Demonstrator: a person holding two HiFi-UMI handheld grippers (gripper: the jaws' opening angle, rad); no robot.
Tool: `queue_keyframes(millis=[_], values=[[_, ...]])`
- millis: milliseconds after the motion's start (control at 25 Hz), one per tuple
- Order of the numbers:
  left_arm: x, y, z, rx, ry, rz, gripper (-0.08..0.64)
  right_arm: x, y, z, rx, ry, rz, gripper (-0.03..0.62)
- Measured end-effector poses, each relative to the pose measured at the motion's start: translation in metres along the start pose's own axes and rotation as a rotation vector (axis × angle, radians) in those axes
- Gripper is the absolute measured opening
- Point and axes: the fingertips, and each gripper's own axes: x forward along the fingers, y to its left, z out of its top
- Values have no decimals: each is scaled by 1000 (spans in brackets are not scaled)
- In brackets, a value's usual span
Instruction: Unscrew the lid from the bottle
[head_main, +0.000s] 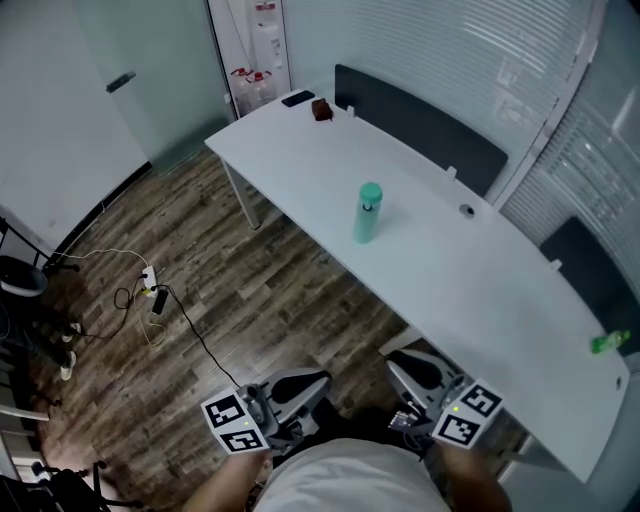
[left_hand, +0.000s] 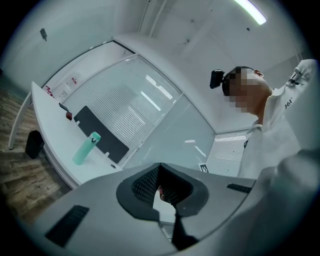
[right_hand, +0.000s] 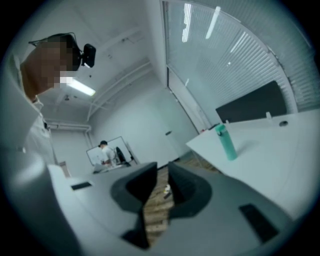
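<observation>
close in, the left hand-held gripper (head_main: 300, 388) is closed and empty, the right hand-held gripper (head_main: 412, 370) slightly apart, empty. farther off the tall mint-green bottle (head_main: 367, 215) stands upright on the white table (head_main: 480, 290), lid (head_main: 371, 192) on; unbraced, a twist could topple it.

I am in an office, most likely a meeting room. A long, curved white surface (head_main: 480, 300) runs from the far left to the near right. Dark partition panels (head_main: 420, 125) stand along its far edge, and a round cable grommet (head_main: 466, 210) is set into its top. Behind the panels are glass walls with slatted blinds (head_main: 470, 50). The floor (head_main: 230, 280) is wood-look planking, and a power strip (head_main: 149, 281) and its cable trail across it at the left. A strip light (left_hand: 249, 11) runs along the ceiling. Through the glazing, far off, a person (right_hand: 106, 149) sits near a whiteboard (right_hand: 92, 155) in another room.
</observation>
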Motion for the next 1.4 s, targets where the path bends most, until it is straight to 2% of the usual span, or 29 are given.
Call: queue_keyframes(millis=[160,400,840,1080,1400], values=[[4,16,2,-29,-9,14,14,10,-11,6,-41,10,-17,77],[21,49,9,-31,-22,66,15,32,-46,18,-60,27,-10,78],[86,111,37,-12,-32,137,15,71,-117,57,-43,82,42,77],[114,145,34,-4,-22,189,17,80,-154,62,-33,104,45,78],[121,167,42,-2,12,176,21,93,-170,63,-10,110,-8,78]])
